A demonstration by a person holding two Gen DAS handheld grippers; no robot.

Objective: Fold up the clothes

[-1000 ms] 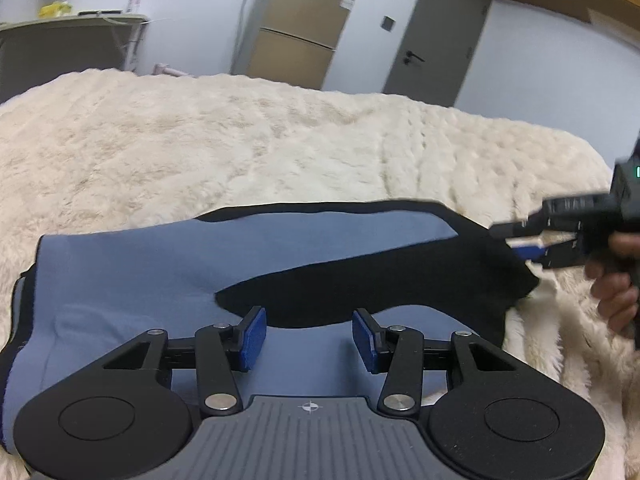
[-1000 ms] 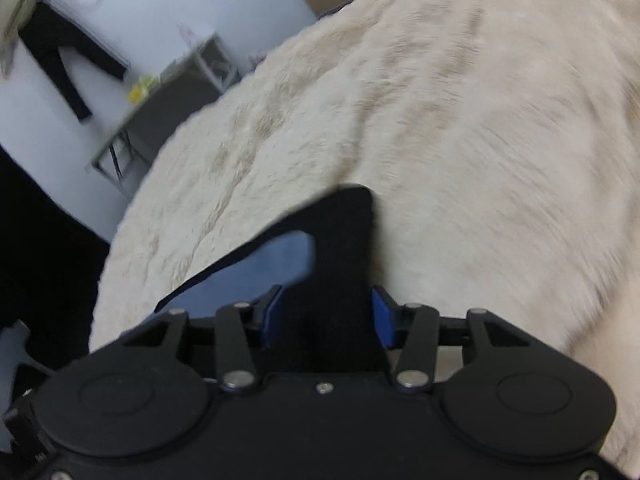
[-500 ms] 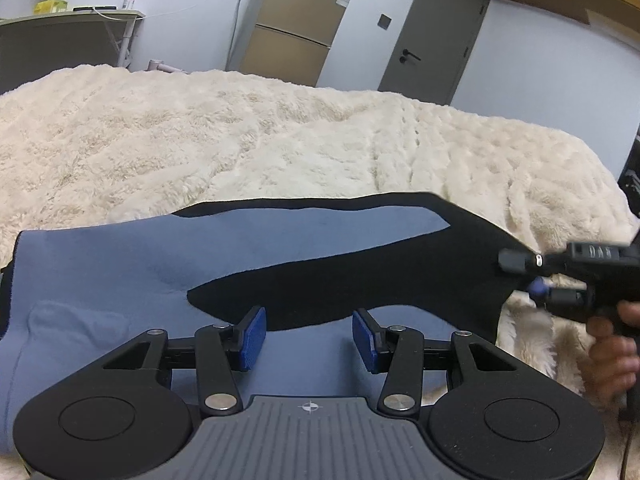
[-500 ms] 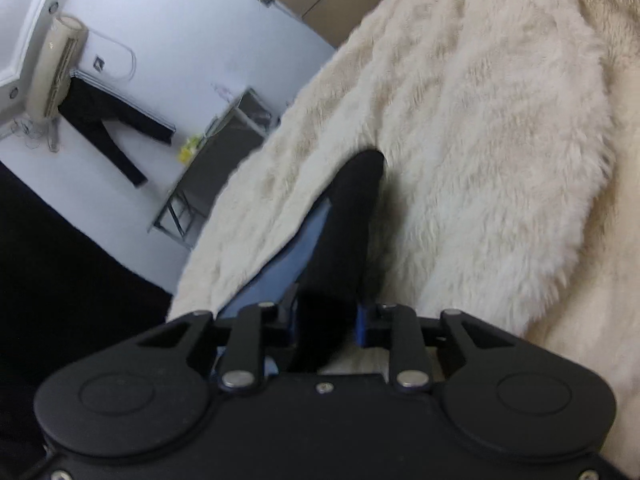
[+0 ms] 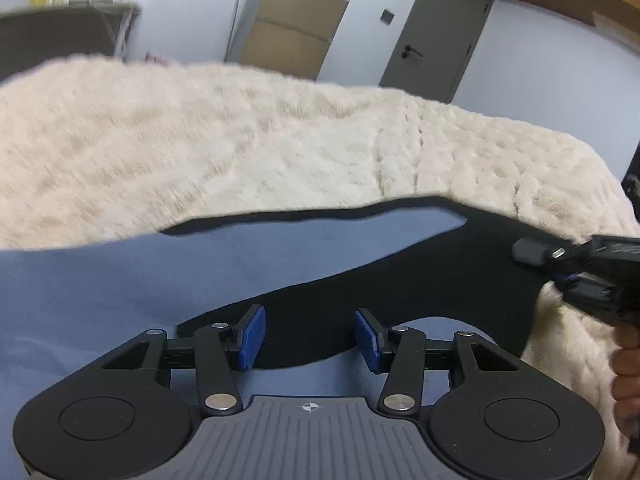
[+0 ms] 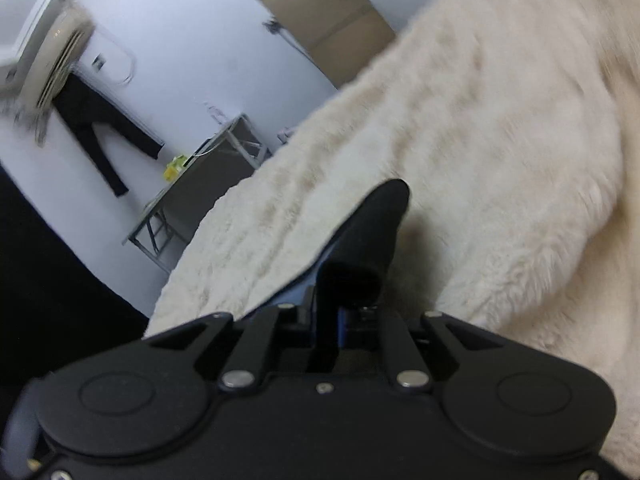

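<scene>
A blue garment with black panels (image 5: 160,280) lies spread on the cream fluffy blanket (image 5: 240,140). My left gripper (image 5: 310,338) hovers open just above the garment's near part, its blue pads (image 5: 252,336) apart with nothing pinched between them. At the right, my right gripper (image 5: 556,270) holds the garment's black corner. In the right wrist view its jaws (image 6: 340,312) are closing tight on that black fabric (image 6: 376,224), which sticks up and forward from between the fingers, raised off the blanket.
A person's hand (image 5: 626,364) grips the right tool's handle. Beyond the bed stand a brown fridge (image 5: 292,20), a grey door (image 5: 436,28) and a grey desk (image 6: 208,184). Black clothing (image 6: 100,132) hangs on the wall under an air conditioner (image 6: 48,56).
The right gripper's jaws have come together on the black corner and lifted it off the blanket. The left gripper has shifted forward over the garment, still open.
</scene>
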